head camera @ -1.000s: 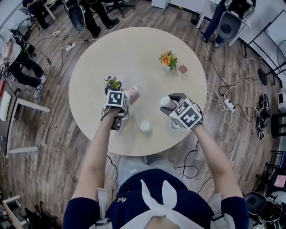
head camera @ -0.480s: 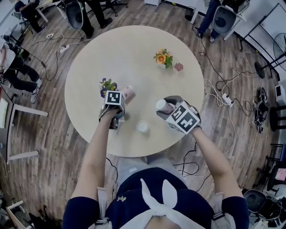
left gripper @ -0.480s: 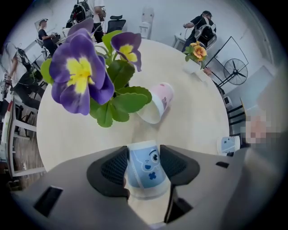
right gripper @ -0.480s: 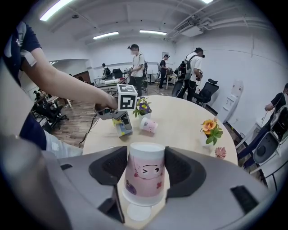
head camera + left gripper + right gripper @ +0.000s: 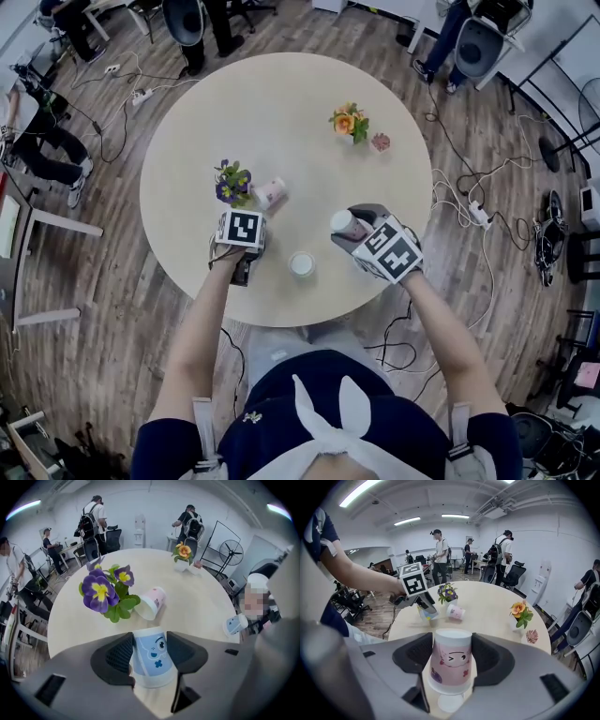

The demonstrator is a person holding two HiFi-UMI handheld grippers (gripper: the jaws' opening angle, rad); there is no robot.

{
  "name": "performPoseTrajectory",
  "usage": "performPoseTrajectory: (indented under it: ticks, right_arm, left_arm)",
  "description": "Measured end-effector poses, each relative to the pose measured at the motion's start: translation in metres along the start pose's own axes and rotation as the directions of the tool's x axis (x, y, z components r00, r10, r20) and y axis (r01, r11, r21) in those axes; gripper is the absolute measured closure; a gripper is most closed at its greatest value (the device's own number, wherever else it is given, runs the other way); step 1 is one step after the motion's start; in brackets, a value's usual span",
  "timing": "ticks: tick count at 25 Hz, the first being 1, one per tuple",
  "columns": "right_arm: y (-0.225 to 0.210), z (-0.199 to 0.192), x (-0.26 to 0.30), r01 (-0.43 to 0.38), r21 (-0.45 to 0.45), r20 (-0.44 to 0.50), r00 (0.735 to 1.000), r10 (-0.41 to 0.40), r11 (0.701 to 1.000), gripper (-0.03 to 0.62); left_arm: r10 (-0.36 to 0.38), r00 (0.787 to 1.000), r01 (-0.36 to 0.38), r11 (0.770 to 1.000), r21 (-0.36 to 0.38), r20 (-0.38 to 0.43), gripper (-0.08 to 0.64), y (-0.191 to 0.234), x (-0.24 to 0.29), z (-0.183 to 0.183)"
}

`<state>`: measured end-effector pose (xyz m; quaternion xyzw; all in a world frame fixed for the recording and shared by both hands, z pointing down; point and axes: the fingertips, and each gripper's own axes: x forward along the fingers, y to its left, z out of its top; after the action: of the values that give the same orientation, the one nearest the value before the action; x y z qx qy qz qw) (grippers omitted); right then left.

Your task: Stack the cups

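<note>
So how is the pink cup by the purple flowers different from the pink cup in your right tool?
The pink paper cup by the purple flowers lies on its side on the round beige table; the pink paper cup in the right tool is pinched between the jaws, bottom end up. The lying one shows its open mouth, the held one a winking face. Both are pink paper.

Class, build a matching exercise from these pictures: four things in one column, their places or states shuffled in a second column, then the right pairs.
Column A
1 left tool
2 right tool
3 purple flowers
4 orange flowers

Column B
a beside the tipped pink cup
b at the far side of the table
c shut on the blue cup
d shut on the winking pink cup

Pairs: 1-c, 2-d, 3-a, 4-b
</note>
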<state>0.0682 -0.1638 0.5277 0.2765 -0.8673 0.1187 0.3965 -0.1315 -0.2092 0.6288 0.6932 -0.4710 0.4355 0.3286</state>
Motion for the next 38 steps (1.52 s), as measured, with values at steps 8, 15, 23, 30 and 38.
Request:
performPoseTrajectory:
  ticks: [8, 15, 23, 30, 38]
  right_arm:
    - [0.003, -0.005, -0.003, 0.0, 0.033, 0.028, 1.0, -0.001, 0.999, 0.325]
    - [0.014, -0.012, -0.003, -0.025, 0.105, 0.074, 0.997, 0.017, 0.994, 0.324]
    - [0.043, -0.03, 0.013, -0.048, 0.197, 0.105, 0.994, 0.027, 0.979, 0.325]
    - [0.058, -0.053, 0.039, -0.042, 0.253, 0.076, 0.997, 0.024, 0.967, 0.324]
    - [0.064, -0.077, 0.061, 0.047, 0.278, 0.08, 0.994, -0.072, 0.959, 0.324]
  left_arm:
    - [-0.016, 0.979, 0.009, 0.999, 0.035, 0.205, 0.322, -0.014, -0.031, -0.002]
    - [0.002, 0.932, 0.004, 1.0, -0.016, 0.362, 0.322, -0.017, -0.053, -0.015]
    - [0.016, 0.906, 0.01, 0.998, -0.06, 0.422, 0.322, -0.031, -0.053, -0.05]
    - [0.037, 0.897, 0.001, 0.996, -0.085, 0.441, 0.322, -0.045, -0.046, -0.071]
    - [0.044, 0.857, -0.038, 0.999, -0.022, 0.514, 0.322, -0.066, -0.042, -0.075]
